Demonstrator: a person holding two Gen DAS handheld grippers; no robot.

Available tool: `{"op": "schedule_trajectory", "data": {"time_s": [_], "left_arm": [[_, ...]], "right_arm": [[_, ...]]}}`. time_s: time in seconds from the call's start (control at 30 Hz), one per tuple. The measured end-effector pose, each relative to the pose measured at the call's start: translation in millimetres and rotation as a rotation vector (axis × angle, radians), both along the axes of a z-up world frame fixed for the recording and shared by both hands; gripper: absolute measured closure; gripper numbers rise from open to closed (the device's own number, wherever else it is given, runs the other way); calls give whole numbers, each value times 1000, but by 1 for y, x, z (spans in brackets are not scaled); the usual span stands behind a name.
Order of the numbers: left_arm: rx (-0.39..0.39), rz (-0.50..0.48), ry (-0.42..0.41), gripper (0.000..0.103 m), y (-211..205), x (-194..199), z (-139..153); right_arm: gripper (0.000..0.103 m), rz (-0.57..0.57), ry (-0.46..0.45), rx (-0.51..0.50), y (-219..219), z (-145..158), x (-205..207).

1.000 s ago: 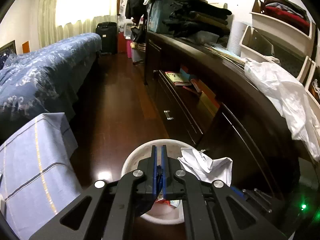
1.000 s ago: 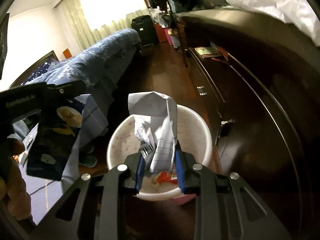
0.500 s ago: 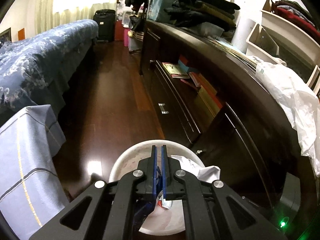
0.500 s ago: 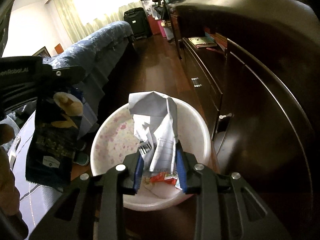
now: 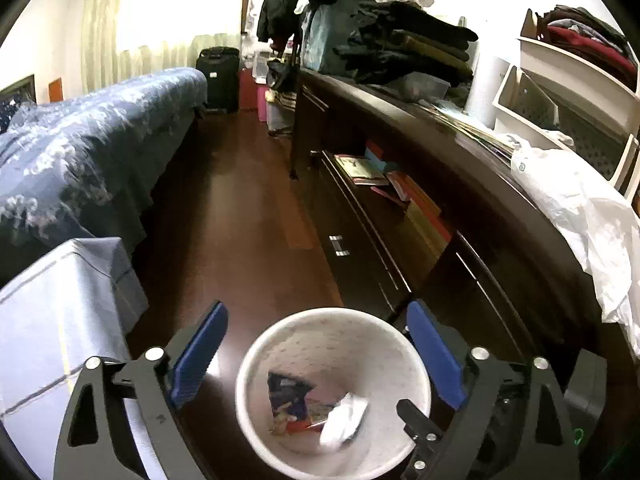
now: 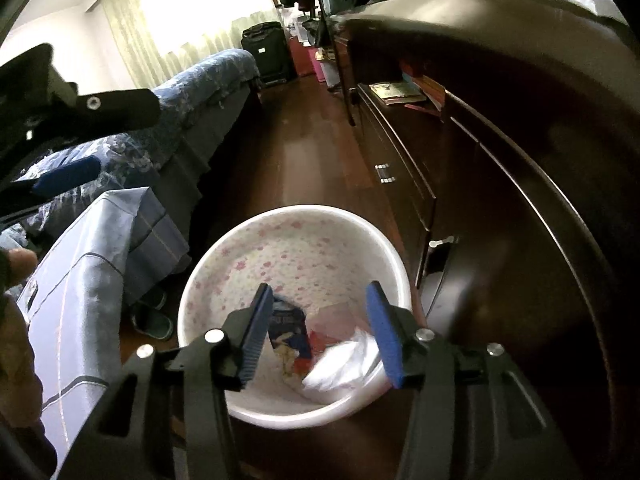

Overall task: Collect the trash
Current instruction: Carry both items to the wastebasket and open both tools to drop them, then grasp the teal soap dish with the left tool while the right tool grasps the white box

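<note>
Both the left gripper (image 5: 316, 344) and the right gripper (image 6: 320, 320) are opening, empty, above the bin (image 5: 260, 344) holding a snack bag (image 5: 286, 398) and crumpled paper (image 5: 344, 420).

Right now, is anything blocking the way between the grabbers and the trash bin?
Nothing visible. Both the left gripper and right gripper are opening, empty, over the bin; the snack wrapper and crumpled paper already lie inside.

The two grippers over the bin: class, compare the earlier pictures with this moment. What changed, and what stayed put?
Both let go. The left gripper, earlier shut on the dark snack bag, is opening; the right gripper, earlier clamping the crumpled paper, is opening too. Both pieces now lie in the white bin. The bin, floor and dresser stayed put.
</note>
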State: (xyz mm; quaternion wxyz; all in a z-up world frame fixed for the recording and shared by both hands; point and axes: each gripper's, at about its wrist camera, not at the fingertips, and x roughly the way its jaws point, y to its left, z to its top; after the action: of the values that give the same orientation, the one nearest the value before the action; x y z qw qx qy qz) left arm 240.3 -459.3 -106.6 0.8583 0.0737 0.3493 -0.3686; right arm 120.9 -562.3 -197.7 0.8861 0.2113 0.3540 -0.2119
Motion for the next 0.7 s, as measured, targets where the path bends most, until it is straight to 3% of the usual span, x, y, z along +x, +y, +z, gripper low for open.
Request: {"op": "schedule_trajectory", "data": {"time_s": [0.2,0.4,0.7], "left_arm": [[12,64,-79,4,32,-11,17],[30,161,-138,4,91,-24,34],[55,449,-132,4,244,-47,31]], "right_arm": [[42,13,-29,-9,20,19,-12],[34,81,-66,-21,65,41,-22],[23,349,-72,-52,182,62,-8]]}}
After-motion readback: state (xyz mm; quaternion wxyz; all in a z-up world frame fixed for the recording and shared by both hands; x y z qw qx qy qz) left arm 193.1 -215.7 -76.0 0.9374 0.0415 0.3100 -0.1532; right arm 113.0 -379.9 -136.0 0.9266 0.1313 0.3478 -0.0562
